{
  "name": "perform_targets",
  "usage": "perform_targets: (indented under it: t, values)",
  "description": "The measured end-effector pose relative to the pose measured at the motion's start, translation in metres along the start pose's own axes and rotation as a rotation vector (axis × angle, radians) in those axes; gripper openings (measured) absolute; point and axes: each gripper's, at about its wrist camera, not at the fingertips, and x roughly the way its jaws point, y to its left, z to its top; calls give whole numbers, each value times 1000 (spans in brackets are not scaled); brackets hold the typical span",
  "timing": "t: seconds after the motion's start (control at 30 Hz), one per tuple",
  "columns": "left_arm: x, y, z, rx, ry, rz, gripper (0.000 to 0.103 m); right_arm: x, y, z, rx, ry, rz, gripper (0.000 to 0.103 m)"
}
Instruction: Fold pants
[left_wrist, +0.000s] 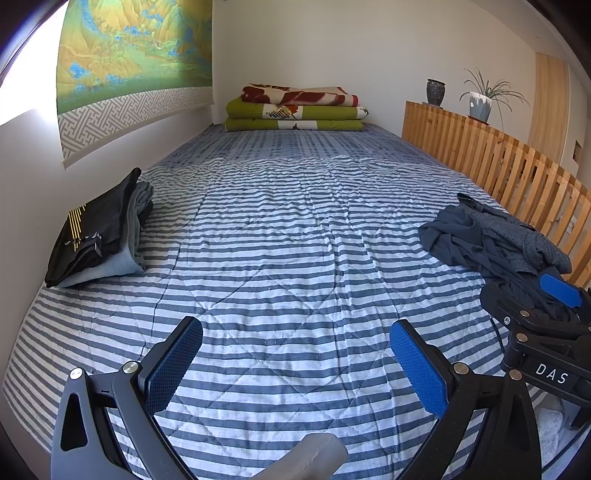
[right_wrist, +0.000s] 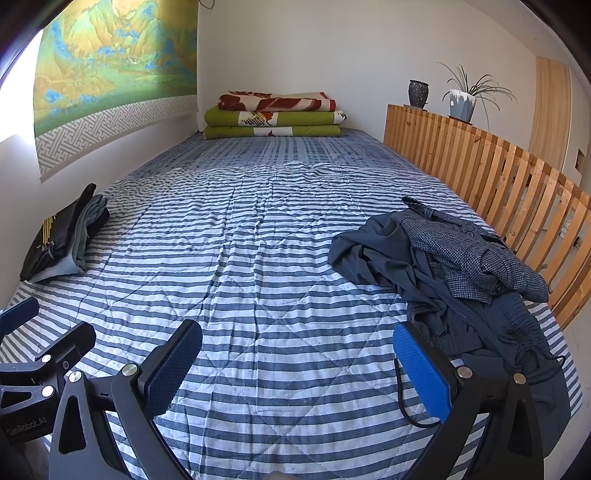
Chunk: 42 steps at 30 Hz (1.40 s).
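Bed: big striped quilt, lots of free room ahead of both claws.
Rail: wooden, on the right, close behind the heap.
Pants: soft, floppy, light heap, just right of the right claw; grab the waistband.
Left claw: spread wide, empty.
Right claw: spread wide, empty.

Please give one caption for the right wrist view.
Open right gripper beside crumpled pants pile on striped bed.
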Motion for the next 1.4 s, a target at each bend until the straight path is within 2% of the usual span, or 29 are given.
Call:
perform_targets:
  t: [0.63,0.97,1.2,1.4]
  values:
    - [6,-7,-1,10,15,4,103,2,-3,-2,-2,4,-7,102]
    - [27,-19,-8,38,46,3,103,9,-13,-4,9,4,-32,102]
    - [47,-26,-14,42,89,-20,103,29,-49,-11,88,29,-18,102]
    - [57,-30,-17,46,99,-22,103,52,-100,-15,165,52,-120,102]
